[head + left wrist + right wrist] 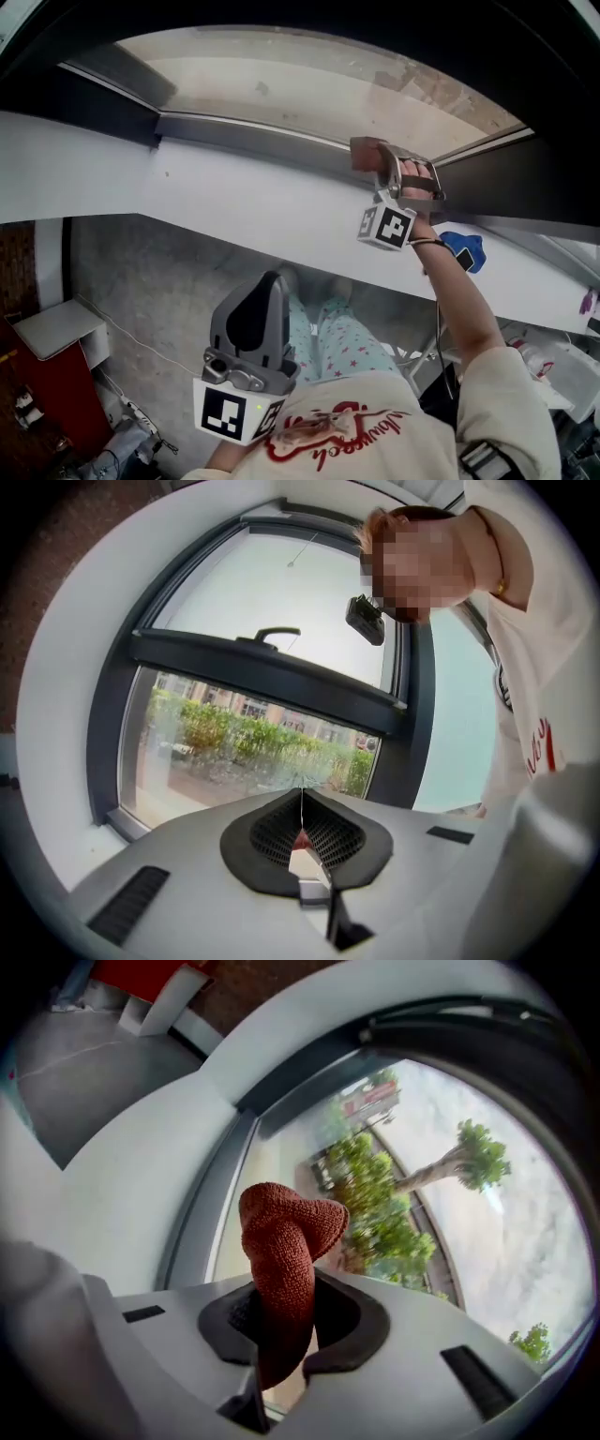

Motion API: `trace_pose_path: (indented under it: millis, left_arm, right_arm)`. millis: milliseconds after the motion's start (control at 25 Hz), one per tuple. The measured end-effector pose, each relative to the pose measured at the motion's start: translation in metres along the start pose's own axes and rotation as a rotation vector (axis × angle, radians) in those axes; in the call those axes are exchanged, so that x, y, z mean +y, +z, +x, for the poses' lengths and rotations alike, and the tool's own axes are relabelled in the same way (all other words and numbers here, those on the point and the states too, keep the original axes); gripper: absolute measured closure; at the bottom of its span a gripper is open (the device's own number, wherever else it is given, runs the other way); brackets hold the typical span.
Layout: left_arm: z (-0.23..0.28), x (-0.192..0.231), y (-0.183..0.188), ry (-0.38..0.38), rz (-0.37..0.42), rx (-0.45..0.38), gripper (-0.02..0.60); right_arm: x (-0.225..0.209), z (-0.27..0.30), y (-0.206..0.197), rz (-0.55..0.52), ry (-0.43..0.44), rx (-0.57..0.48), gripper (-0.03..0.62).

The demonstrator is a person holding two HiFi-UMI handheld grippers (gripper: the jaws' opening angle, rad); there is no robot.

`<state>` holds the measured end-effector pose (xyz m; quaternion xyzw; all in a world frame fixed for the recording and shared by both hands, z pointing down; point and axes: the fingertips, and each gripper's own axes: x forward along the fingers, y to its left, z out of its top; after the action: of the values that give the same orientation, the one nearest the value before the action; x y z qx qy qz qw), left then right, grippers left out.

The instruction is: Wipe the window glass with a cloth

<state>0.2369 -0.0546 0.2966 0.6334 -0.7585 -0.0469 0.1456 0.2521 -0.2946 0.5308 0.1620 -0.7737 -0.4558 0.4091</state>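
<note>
We show a rust-red cloth (281,1260) with a knitted weave, held in the right gripper (281,1330), whose shell is pale grey with black pads (364,1327). The left gripper (302,829) has the same pale grey shell, and its black pads carry a fine mesh pattern. Each marker cube (234,412) is white with black squares. We also mark the dark grey window frame (262,672), the white sill (234,202), a blue object (466,249), pale mint trousers (347,347) with pink stars, a cream shirt (403,408) with red lettering, and the speckled grey floor (150,291).
</note>
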Motion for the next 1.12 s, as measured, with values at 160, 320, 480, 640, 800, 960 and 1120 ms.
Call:
trace_pose_path:
  millis: [160, 320, 480, 640, 800, 960, 1120]
  left_arm:
    - [-0.007, -0.009, 0.039, -0.061, 0.037, -0.071, 0.56]
    - [-0.002, 0.004, 0.065, -0.138, 0.051, -0.114, 0.56]
    - [0.004, 0.018, 0.083, -0.236, 0.077, -0.121, 0.56]
    - [-0.002, 0.049, 0.094, -0.298, 0.109, -0.102, 0.56]
    - [-0.008, 0.082, 0.088, -0.347, 0.135, -0.06, 0.56]
    - [-0.01, 0.095, 0.082, -0.398, 0.147, -0.044, 0.56]
    - [-0.013, 0.1, 0.072, -0.414, 0.143, -0.022, 0.56]
  right_arm:
    - [-0.135, -0.086, 0.072, -0.055, -0.294, -0.172, 0.51]
    - [-0.231, -0.127, 0.111, -0.079, -0.511, -0.187, 0.51]
    - [-0.242, -0.123, 0.128, -0.143, -0.595, -0.135, 0.522]
    - [-0.25, -0.11, 0.122, -0.141, -0.676, -0.04, 0.522]
    - [-0.252, -0.104, 0.121, -0.146, -0.757, 0.007, 0.528]
    - [-0.245, -0.099, 0.118, -0.159, -0.789, 0.052, 0.528]
    - [-0.227, -0.091, 0.112, -0.17, -0.774, 0.065, 0.528]
